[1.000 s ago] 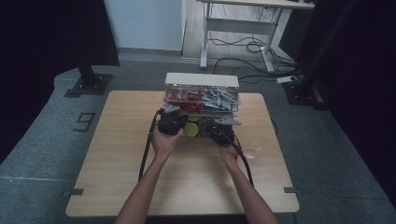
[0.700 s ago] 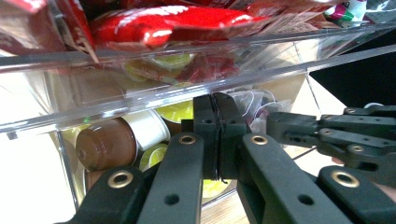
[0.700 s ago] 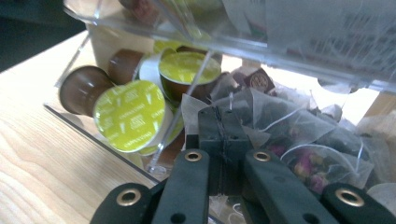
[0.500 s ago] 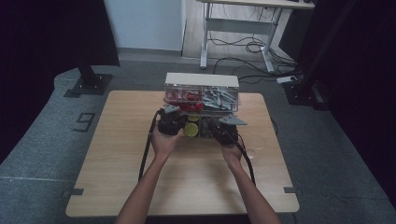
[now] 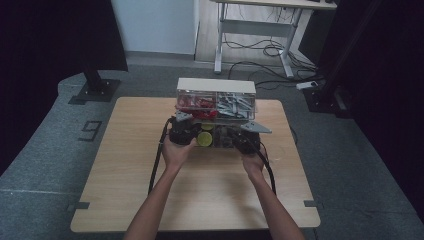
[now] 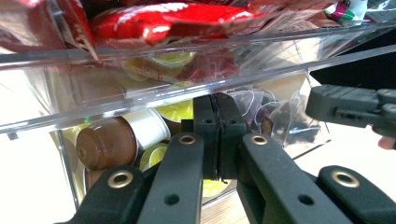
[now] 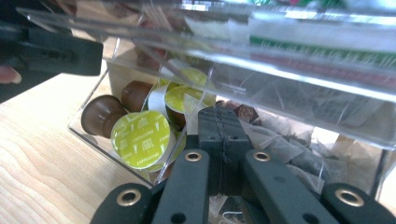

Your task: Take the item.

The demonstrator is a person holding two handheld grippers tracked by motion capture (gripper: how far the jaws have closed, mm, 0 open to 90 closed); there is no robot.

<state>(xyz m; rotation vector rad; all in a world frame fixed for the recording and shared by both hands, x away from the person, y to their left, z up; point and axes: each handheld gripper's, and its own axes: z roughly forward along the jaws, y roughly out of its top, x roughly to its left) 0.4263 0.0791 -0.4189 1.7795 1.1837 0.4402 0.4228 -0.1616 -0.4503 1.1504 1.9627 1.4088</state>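
We note both tongs, left (image 6: 217, 135) and right (image 7: 219, 140), pressed closed at the clear drawer (image 7: 140, 154) of light, rigid coffee capsules (image 7: 142, 140) mid-table (image 5: 125, 200); its slick front edge seems the best hold.

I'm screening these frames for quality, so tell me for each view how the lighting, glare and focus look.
High view: dim overall, dark curtains at both sides, table evenly lit, detail soft. Left gripper view: strong glare along the clear plastic drawer edge, bottom-left washed out white, left tongs sharp, red packets slightly blurred. Right gripper view: reflections streak the clear front, the green-lidded capsule is crisp, right tongs in focus.
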